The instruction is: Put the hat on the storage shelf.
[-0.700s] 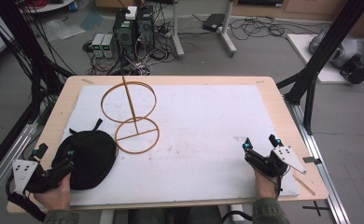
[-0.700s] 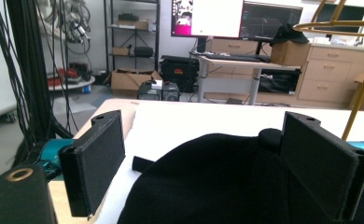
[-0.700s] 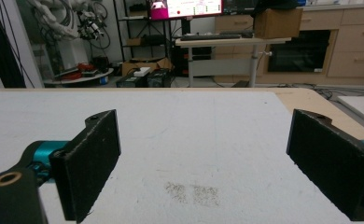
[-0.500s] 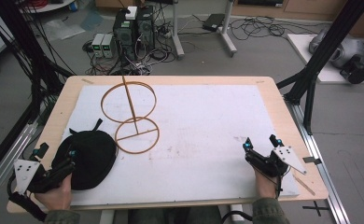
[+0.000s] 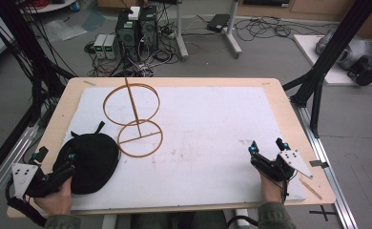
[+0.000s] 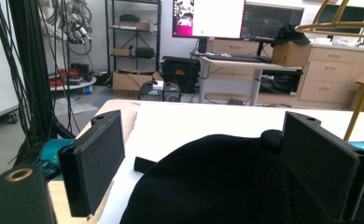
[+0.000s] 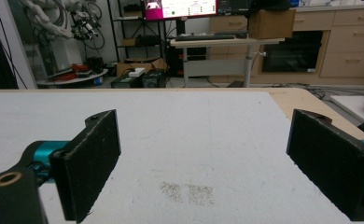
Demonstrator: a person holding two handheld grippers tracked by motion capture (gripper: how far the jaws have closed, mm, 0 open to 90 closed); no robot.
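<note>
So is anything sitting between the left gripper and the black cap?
Nothing visible does. The left gripper is open right at the near edge of the black cap, whose crown rises between its jaws in the left gripper view. The gold wire stand stands beyond the cap.

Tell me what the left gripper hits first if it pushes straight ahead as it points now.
The black cap: it already lies between the open jaws of the left gripper. The gold wire stand sits farther on, seemingly to one side, though depth is unclear.

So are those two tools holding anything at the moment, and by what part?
Nothing is held. The left tool is open beside the black cap; the right tool is open over bare mat.
</note>
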